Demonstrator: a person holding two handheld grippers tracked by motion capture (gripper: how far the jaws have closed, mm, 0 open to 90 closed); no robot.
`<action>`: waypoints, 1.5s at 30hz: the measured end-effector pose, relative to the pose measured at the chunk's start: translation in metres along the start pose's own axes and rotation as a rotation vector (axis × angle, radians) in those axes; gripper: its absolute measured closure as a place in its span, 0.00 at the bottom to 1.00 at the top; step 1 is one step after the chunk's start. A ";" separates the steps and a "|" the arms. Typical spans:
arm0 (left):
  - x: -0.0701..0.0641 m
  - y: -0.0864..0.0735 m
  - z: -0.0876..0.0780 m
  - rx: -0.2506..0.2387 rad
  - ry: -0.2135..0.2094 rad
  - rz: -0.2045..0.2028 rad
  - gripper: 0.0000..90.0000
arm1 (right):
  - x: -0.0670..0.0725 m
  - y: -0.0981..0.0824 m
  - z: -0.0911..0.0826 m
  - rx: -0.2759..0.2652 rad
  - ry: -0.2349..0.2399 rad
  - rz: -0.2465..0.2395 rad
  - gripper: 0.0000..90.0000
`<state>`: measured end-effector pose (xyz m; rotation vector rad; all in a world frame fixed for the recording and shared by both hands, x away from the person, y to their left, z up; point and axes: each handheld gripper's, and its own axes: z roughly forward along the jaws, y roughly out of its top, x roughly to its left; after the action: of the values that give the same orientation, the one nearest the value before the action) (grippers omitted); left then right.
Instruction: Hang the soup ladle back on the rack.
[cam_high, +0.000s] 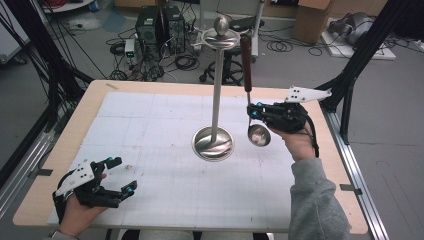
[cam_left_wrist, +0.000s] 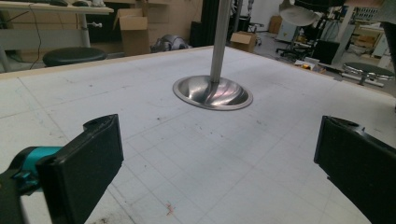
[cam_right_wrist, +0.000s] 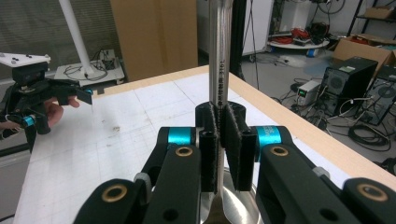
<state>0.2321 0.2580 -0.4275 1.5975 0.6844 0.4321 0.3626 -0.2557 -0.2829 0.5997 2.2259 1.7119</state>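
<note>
White gridded desk (cam_high: 150, 130) w/ steel stand (cam_high: 215, 90); right gripper (cam_high: 256, 114) jaws clamp brown-handled steel ladle (cam_high: 252, 95) upright, prob. for hooking; left gripper (cam_high: 119, 176) jaws open, idle.

Wooden table (cam_high: 107, 89) under white gridded mat (cam_high: 150, 130), steel stand (cam_high: 213, 143) mid-mat.

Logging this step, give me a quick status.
Right hand-held gripper shut on steel brown-handled ladle, upright. Left hand-held gripper open, idle. Steel hanging stand beside it.
</note>
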 end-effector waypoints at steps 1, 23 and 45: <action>0.000 0.000 0.000 -0.001 0.000 0.001 0.02 | 0.000 0.001 0.001 0.001 0.001 0.000 0.94; 0.000 0.000 -0.002 0.001 0.005 0.004 0.02 | 0.002 0.002 0.017 0.040 -0.005 -0.002 0.94; 0.000 0.000 -0.002 0.001 0.003 0.008 0.02 | 0.009 -0.002 0.021 0.009 -0.037 -0.023 0.55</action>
<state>0.2306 0.2592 -0.4272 1.6013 0.6813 0.4400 0.3635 -0.2340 -0.2898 0.6011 2.2083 1.6670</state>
